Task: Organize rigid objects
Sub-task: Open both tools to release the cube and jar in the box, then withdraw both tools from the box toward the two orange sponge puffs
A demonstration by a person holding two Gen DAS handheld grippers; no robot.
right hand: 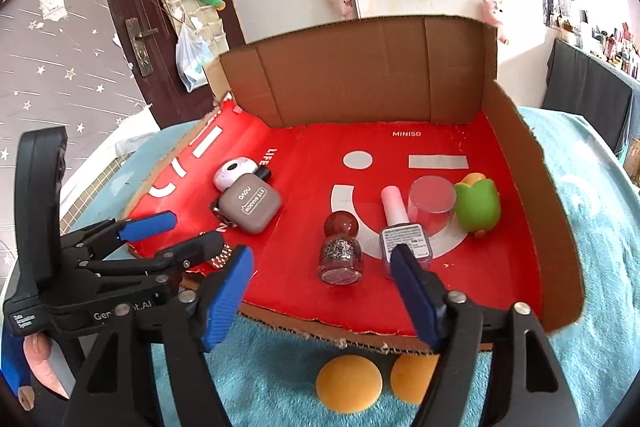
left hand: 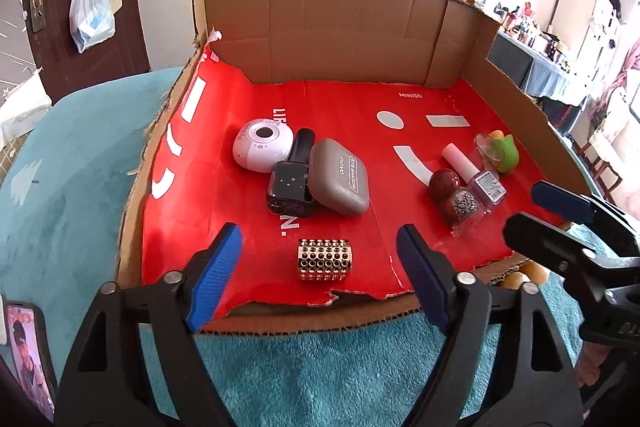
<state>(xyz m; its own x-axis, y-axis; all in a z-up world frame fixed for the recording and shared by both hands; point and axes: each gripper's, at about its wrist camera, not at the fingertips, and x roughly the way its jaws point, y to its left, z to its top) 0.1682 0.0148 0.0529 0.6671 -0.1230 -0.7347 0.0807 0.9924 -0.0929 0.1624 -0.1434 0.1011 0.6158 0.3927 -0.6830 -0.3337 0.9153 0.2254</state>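
A dark wooden door [left hand: 60, 7] with a plastic bag [left hand: 90, 15] hung on it filled the upper left of the left wrist frame, while a phone [left hand: 28, 351] lay at the lower left on the teal blanket [left hand: 72, 195]. On that blanket sat an open cardboard tray [left hand: 320, 27] with a red liner [left hand: 340, 107], its back wall upright and its near edge torn and low.

Left of centre in the tray, a white round device [left hand: 262, 145], a black nail-polish bottle [left hand: 292, 183] and a grey eyeshadow case [left hand: 340, 177] lay clustered and touching. A gold studded cylinder [left hand: 325, 259] lay alone near the front edge, squarely between the spread blue pads of the left hand-held gripper [left hand: 320, 263], which touched nothing.

Bare red liner separated this group from the right-hand cluster: a red-capped glitter bottle [right hand: 340, 251], a pink-capped polish bottle [right hand: 402, 231], a clear cup [right hand: 432, 205] on its side and a green toy [right hand: 478, 207], all close together. In the right wrist view the right hand-held gripper [right hand: 322, 291] was held spread at the tray's front edge, the glitter bottle just ahead between its pads and the pink-capped bottle just beyond its right pad; it gripped nothing. Two orange discs [right hand: 348, 381] showed on the blanket below the tray's front lip.
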